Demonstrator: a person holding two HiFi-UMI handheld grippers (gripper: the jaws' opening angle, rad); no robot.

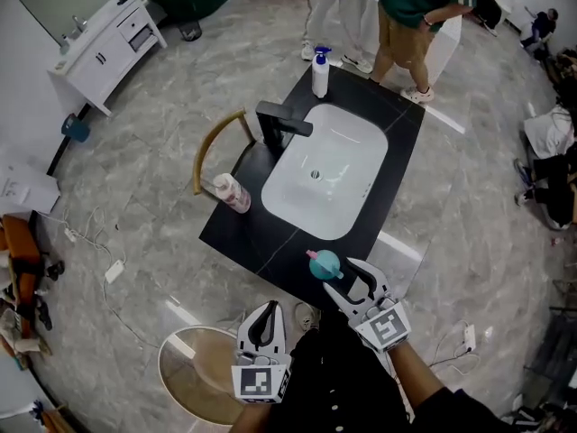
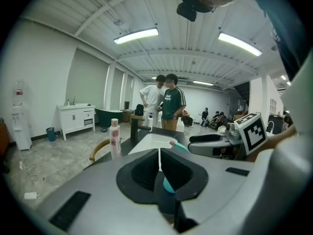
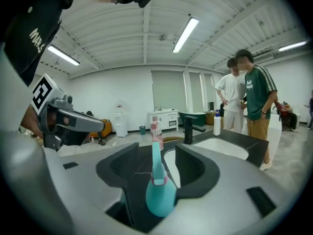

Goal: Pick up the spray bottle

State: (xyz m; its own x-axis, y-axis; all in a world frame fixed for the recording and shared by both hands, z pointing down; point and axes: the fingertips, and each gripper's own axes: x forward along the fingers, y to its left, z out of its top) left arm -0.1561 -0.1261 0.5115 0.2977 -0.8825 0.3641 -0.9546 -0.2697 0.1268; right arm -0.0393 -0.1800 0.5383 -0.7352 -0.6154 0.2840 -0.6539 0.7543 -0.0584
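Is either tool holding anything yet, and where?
Nothing is held: the right tool stands open around the teal spray bottle; the left tool is shut and empty.

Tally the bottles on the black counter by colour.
Teal spray bottle: 1
Pale pink bottle: 1
White bottle with blue pump: 1
Total: 3

White letters, seemingly "MRS", on the person's dark shirt (image 3: pixel 41 13)
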